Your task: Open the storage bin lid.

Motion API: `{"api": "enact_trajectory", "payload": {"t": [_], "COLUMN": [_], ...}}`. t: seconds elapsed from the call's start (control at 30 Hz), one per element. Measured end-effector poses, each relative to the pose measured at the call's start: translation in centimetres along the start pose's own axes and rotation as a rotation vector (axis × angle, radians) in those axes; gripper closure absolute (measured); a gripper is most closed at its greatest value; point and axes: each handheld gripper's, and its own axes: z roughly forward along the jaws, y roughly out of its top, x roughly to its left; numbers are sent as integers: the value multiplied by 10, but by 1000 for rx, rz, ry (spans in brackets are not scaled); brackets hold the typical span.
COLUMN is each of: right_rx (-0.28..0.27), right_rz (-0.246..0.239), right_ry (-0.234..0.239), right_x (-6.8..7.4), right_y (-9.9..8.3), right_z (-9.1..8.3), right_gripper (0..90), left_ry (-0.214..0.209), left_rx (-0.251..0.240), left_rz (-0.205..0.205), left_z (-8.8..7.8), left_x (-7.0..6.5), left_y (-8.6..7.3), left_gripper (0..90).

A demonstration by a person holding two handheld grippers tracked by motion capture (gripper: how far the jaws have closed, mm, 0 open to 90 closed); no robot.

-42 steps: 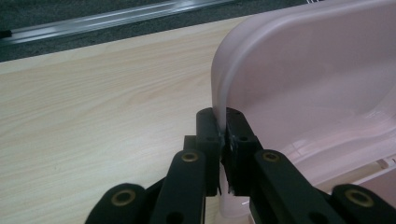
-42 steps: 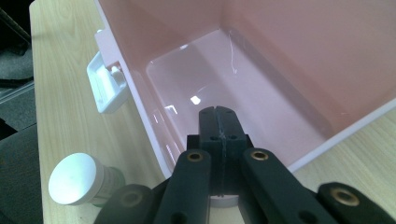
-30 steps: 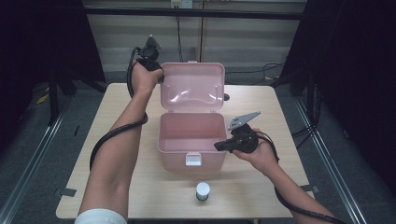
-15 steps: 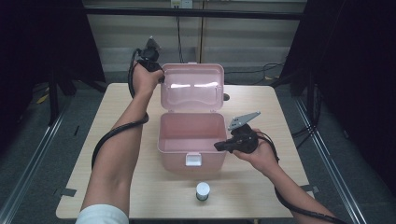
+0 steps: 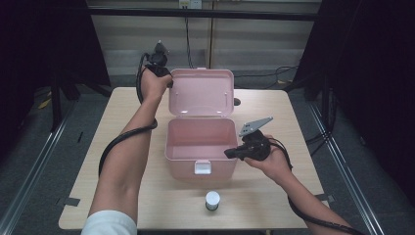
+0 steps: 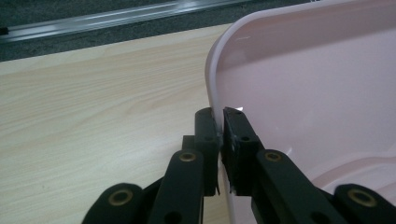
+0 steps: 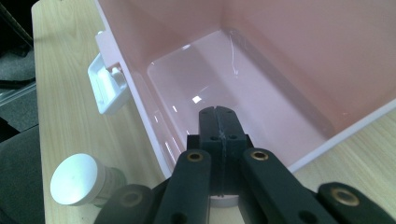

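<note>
lid-opening step: left gripper (image 6: 219, 128) clenched on pink box lid (image 5: 201, 93) edge, upright near bench's far edge; right gripper (image 7: 218, 122) clamped empty over box (image 5: 198, 139) rim. next, judged: fetch white-capped bottle (image 5: 212, 200) at near edge.

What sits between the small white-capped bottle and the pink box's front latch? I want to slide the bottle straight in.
Nothing: in the high view, bare table separates the bottle from the latch of the box.
</note>
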Motion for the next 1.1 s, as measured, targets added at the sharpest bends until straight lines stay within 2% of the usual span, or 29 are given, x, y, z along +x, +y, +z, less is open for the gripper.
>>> {"api": "enact_trajectory", "payload": {"t": [0.23, 0.63, 0.77, 0.93, 1.1], "right_rx": [6, 3, 1, 2, -1], "right_rz": [-3, 4, 5, 6, 6], "right_ry": [-3, 6, 9, 7, 8], "right_x": [0, -1, -1, -1, -1], "right_y": [0, 0, 0, 0, 0], "right_z": [0, 0, 0, 0, 0], "right_gripper": [900, 900, 900, 900, 900], "left_ry": [-3, 2, -1, 2, 0], "left_rx": [0, 13, 20, 30, 32], "left_rz": [-14, -13, -25, -14, -25], "left_z": [7, 18, 22, 26, 30], "left_x": [2, 5, 6, 7, 8], "left_y": [0, 0, -1, 0, -2], "left_gripper": [850, 849, 848, 846, 844]}}
